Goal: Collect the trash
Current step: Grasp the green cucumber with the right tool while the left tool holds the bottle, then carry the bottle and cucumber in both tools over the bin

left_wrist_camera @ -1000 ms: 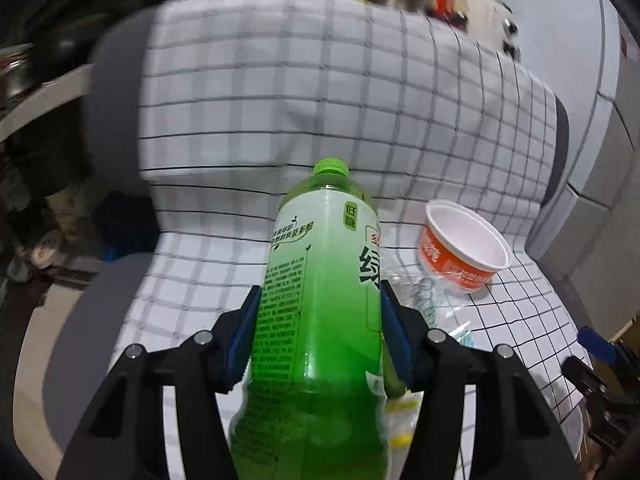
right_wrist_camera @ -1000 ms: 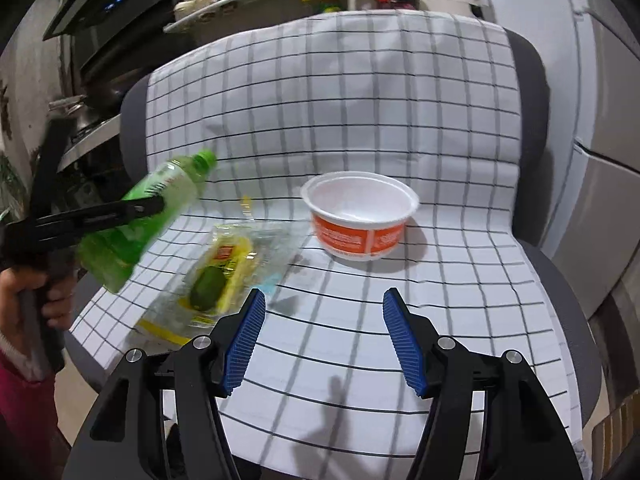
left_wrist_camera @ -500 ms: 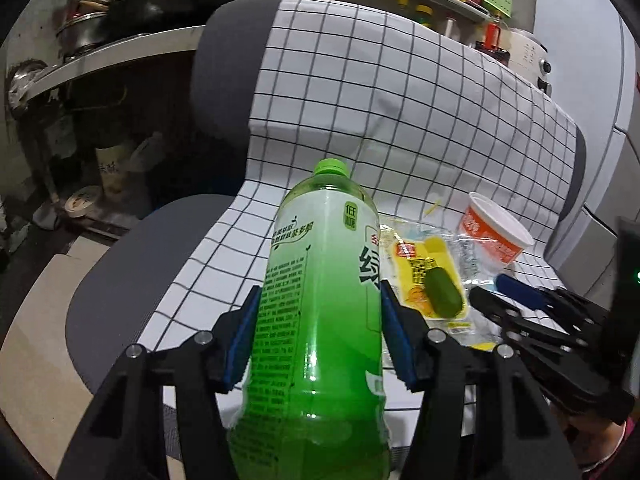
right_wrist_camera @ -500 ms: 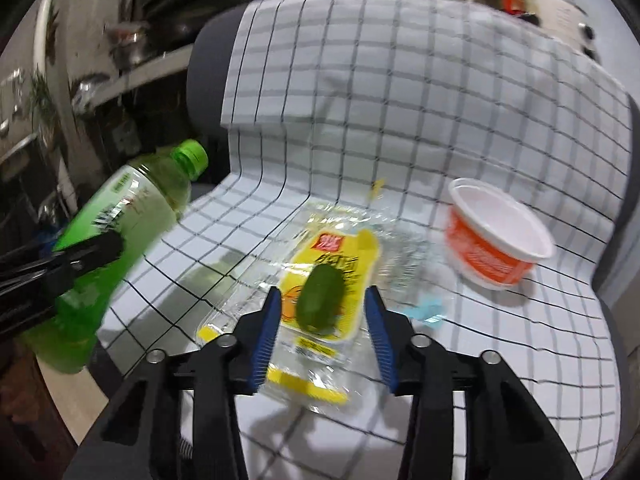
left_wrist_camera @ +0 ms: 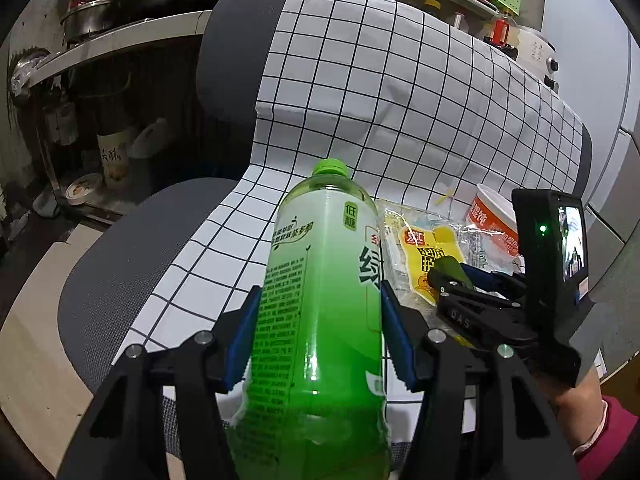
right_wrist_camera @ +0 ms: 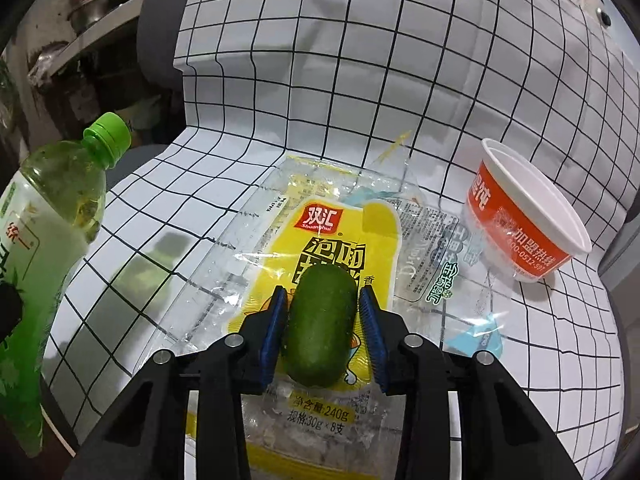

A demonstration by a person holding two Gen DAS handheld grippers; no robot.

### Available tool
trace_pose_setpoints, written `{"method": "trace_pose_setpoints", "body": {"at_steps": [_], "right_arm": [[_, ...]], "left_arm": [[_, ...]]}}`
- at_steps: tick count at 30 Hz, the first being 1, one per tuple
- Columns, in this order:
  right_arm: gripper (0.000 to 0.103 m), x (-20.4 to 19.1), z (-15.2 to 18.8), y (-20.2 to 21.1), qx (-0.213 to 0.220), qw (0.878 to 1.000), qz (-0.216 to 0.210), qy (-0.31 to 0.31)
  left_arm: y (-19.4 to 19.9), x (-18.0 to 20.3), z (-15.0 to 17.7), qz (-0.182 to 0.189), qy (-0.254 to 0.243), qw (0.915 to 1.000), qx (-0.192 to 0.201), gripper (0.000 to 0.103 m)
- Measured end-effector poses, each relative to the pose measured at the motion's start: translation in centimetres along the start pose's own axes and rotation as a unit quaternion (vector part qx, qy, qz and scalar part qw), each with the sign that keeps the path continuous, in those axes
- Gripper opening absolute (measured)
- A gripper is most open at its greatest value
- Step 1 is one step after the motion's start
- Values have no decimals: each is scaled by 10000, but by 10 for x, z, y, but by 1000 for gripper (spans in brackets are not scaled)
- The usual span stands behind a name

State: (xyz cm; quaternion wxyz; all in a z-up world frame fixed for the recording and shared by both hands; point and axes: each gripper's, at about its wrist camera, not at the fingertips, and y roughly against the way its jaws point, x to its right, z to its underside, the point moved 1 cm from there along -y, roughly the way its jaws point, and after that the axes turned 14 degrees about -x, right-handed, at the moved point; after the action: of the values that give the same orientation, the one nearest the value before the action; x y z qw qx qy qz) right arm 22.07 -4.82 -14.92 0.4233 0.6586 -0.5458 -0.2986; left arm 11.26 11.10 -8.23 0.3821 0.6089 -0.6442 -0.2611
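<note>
My left gripper [left_wrist_camera: 320,332] is shut on a green plastic bottle [left_wrist_camera: 320,300] with a green cap, held off the chair's left side; the bottle also shows at the left of the right wrist view [right_wrist_camera: 48,240]. My right gripper [right_wrist_camera: 322,332] has its blue pads against both sides of a green oval fruit [right_wrist_camera: 320,320] that lies on a yellow and clear plastic wrapper [right_wrist_camera: 320,248] on the checked cloth. The right gripper also shows in the left wrist view [left_wrist_camera: 472,284]. An orange and white paper bowl [right_wrist_camera: 524,220] stands to the right.
A white checked cloth [right_wrist_camera: 360,80] covers a grey office chair [left_wrist_camera: 120,260] seat and back. More clear wrappers [right_wrist_camera: 440,256] lie beside the yellow one. Shelves with pots and bottles [left_wrist_camera: 100,20] stand behind at the left.
My right gripper moved forward and down and closed around the green fruit on the wrapper. My left gripper, still holding the bottle, drifted slightly left and back from the chair.
</note>
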Motion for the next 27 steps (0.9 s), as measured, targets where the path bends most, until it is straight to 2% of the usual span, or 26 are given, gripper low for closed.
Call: {"method": "trace_pose_setpoints", "body": {"at_steps": [4, 6, 9, 13, 17, 22, 27], "right_arm": [[34, 7, 3, 20, 378, 9989, -289, -47], [34, 16, 10, 51, 841, 9938, -722, -82], [34, 34, 23, 92, 1266, 9857, -1100, -146], [34, 64, 52, 132, 1551, 9785, -1320, -323], [34, 101, 90, 156, 1693, 9771, -1134, -607], [33, 160, 153, 180, 1821, 9749, -561, -1148], [33, 218, 218, 187, 1670, 9683, 14, -1859]], "left_arm": [[6, 5, 1, -5, -55, 10000, 45, 55], [15, 10, 2, -7, -102, 9999, 129, 55], [26, 19, 2, 71, -189, 9995, 252, 55], [41, 48, 7, 394, -426, 9976, 385, 55], [44, 95, 20, 804, -879, 9920, 417, 55], [34, 157, 45, 1306, -1487, 9799, 245, 55], [16, 233, 80, 1765, -2254, 9580, -183, 55]]}}
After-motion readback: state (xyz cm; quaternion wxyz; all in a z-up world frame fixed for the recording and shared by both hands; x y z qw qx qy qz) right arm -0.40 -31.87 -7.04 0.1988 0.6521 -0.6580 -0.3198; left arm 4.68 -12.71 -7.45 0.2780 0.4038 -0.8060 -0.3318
